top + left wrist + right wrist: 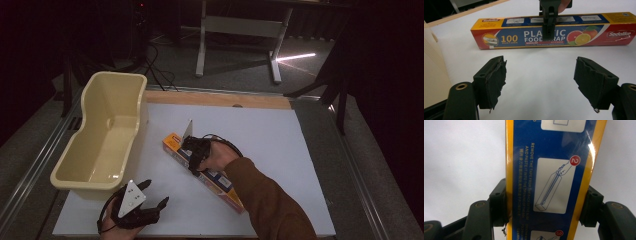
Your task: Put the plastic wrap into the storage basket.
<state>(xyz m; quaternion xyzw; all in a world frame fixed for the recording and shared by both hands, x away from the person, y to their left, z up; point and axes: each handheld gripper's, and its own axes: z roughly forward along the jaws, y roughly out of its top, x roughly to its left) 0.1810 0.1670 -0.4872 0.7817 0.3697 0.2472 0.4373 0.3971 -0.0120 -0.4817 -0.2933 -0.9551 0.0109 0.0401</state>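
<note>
Your right claw is clamped across the plastic wrap box, one jaw on each long side, the box lying flat on the white tabletop near its middle. Your left claw hangs wide apart and empty, just beside the cream tub. This looks like the grasp step. Next, I'd guess, you lift; the box is long, so watch it tipping.
</note>
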